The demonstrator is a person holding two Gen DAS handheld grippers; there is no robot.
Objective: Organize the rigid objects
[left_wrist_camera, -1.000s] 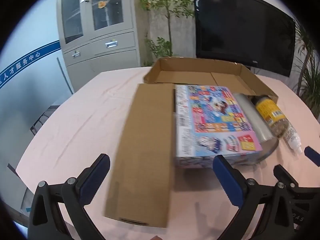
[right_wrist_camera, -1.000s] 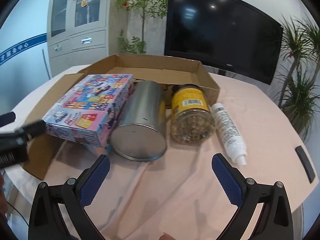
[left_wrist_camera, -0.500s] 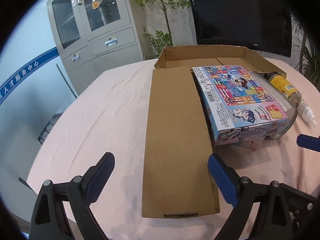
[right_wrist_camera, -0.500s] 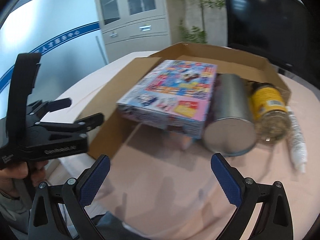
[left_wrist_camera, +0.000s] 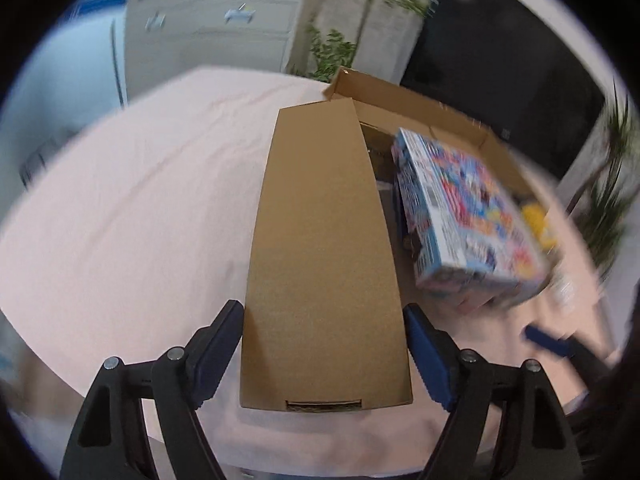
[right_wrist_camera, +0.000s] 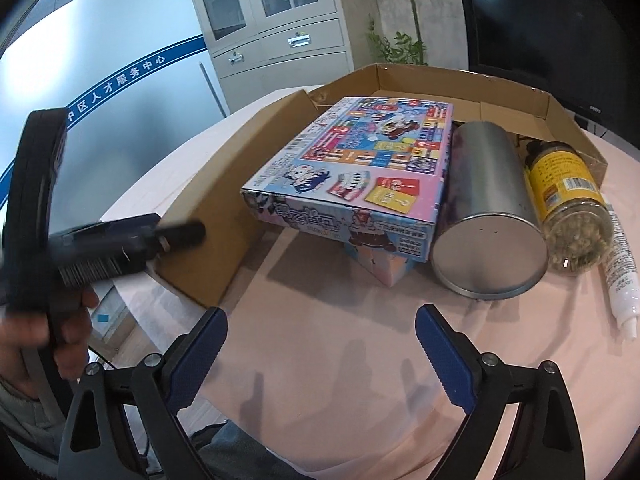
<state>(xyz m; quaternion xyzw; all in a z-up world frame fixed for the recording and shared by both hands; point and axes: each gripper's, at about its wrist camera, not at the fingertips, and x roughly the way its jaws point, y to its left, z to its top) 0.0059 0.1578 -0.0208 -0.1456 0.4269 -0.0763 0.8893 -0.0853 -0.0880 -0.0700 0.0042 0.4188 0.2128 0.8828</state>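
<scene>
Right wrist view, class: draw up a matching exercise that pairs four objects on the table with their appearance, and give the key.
Objects:
1. Game box
2. Metal can
3. Jar
4. Tube

Descriptions:
A. White, lying farthest to the right
B. Yellow label, pale contents showing through
C. Plain silver, lying on its side
D. Colourful cartoon print, resting on a smaller box

Pairs: 1-D, 2-C, 3-B, 4-A
</scene>
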